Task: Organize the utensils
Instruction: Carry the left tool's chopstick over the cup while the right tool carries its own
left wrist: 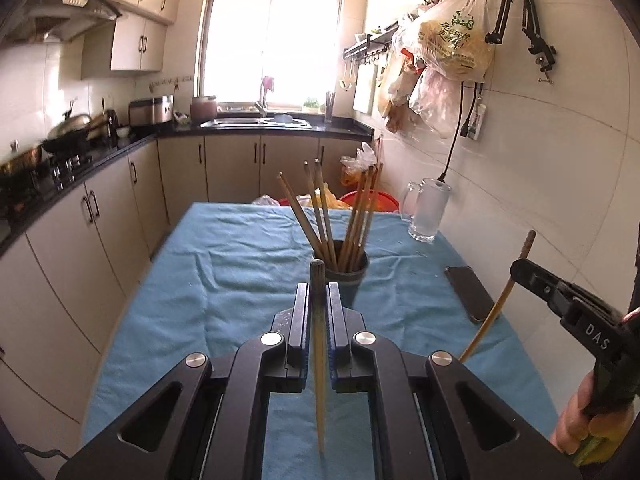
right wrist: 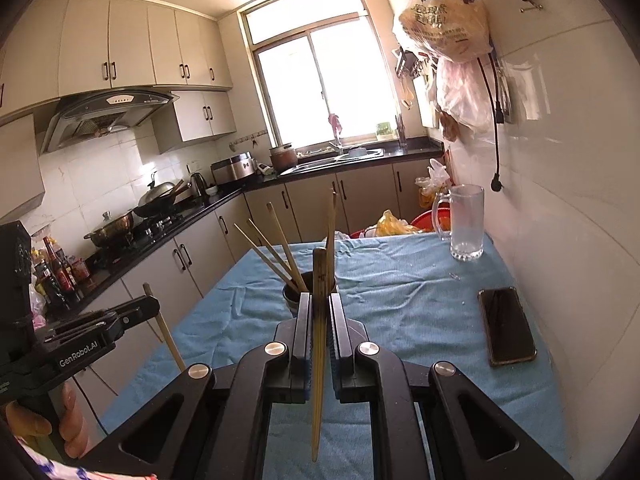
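A dark cup (left wrist: 347, 280) stands mid-table on the blue cloth and holds several wooden chopsticks (left wrist: 320, 212); it also shows in the right wrist view (right wrist: 294, 294). My left gripper (left wrist: 319, 292) is shut on one chopstick (left wrist: 319, 360), held upright just in front of the cup. It shows at lower left in the right wrist view (right wrist: 150, 304). My right gripper (right wrist: 319, 304) is shut on another chopstick (right wrist: 319, 340), also upright, near the cup. It shows at right in the left wrist view (left wrist: 520, 270).
A black phone (right wrist: 506, 326) lies on the cloth by the right wall. A glass mug (right wrist: 464, 222) stands at the far right corner. A red basin (left wrist: 376, 200) sits behind the table. Kitchen counter (right wrist: 176, 220) runs along the left.
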A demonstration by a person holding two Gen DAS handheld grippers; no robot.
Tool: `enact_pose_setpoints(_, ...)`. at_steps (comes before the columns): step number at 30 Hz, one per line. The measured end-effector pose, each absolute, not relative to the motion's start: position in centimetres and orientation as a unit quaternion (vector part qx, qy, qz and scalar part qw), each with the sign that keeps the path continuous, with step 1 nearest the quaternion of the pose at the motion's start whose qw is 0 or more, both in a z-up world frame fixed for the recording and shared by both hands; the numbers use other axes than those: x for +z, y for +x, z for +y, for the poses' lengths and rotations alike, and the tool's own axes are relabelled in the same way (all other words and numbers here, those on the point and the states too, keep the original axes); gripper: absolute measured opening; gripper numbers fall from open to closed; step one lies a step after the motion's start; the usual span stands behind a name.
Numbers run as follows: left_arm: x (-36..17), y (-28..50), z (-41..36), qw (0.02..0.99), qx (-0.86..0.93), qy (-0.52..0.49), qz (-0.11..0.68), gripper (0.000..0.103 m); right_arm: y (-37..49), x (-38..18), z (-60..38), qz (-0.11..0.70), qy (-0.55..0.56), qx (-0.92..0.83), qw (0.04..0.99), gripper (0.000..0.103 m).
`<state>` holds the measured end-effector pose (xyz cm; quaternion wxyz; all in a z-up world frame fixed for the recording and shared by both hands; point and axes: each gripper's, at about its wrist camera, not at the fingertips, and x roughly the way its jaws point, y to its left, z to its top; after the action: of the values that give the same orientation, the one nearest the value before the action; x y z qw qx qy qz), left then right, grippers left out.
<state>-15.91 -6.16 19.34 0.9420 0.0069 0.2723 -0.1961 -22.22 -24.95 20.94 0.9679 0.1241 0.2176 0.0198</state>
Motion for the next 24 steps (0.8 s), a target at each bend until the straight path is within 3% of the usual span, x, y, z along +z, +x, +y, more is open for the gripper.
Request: enact_pose_setpoints(24,20.0,-11.5,-8.3,0.937,-0.212,0.045,0.274,0.007,-17.3,21.9,-25.5,0.217,0.124,0.016,0.968,0.008)
